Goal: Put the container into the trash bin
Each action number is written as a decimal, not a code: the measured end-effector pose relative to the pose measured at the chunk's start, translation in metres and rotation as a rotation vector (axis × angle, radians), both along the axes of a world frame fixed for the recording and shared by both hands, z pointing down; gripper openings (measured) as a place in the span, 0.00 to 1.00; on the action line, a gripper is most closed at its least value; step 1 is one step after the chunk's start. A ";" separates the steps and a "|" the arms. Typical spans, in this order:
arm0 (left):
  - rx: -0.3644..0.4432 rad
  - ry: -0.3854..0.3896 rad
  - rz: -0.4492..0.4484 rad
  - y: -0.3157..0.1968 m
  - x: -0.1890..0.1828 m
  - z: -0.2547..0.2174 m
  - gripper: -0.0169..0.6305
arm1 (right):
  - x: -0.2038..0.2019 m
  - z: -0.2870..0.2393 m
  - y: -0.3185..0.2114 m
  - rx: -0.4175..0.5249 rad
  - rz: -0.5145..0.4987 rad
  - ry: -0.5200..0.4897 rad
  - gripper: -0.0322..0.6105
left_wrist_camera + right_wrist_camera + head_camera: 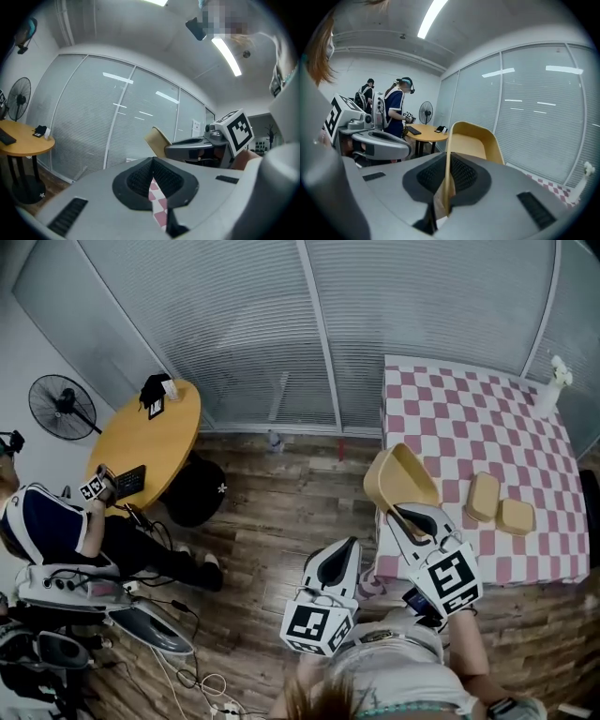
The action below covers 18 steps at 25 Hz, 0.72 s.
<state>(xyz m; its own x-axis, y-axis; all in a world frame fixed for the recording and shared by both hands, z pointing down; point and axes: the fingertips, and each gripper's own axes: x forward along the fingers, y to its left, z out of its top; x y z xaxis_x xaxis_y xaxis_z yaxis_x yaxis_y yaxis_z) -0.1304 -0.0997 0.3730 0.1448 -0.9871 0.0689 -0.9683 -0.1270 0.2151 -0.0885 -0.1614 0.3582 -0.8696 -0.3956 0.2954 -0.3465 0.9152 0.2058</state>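
Right tool (401, 512) clamped on the rim of the tan plastic container (398, 476), which juts forward over the checked desk's (487, 409) left edge; left tool (349, 549) closed, empty.

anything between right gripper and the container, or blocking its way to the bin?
Nothing: the right gripper has its jaws shut on the wall of the tan plastic container. No trash bin clearly shows, so that path can't be judged; the left gripper is close alongside.

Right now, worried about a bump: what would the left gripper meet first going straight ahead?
Probably the tan container in the right gripper, though depth is unclear; otherwise the window blinds.
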 end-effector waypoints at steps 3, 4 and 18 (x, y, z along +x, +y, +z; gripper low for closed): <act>0.005 0.006 -0.011 0.005 -0.007 0.000 0.04 | -0.008 -0.002 0.006 0.005 -0.019 -0.022 0.07; 0.007 0.008 -0.014 0.006 -0.008 0.000 0.04 | -0.010 -0.002 0.008 0.008 -0.025 -0.023 0.07; 0.011 0.012 -0.084 0.032 -0.042 0.003 0.04 | -0.058 0.007 0.038 -0.043 -0.139 -0.059 0.07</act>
<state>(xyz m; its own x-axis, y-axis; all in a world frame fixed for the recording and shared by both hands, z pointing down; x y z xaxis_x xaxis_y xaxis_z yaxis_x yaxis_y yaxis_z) -0.1721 -0.0673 0.3761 0.0622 -0.9964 0.0569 -0.9731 -0.0479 0.2253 -0.1462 -0.1230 0.3652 -0.9315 -0.2581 0.2564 -0.2260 0.9628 0.1484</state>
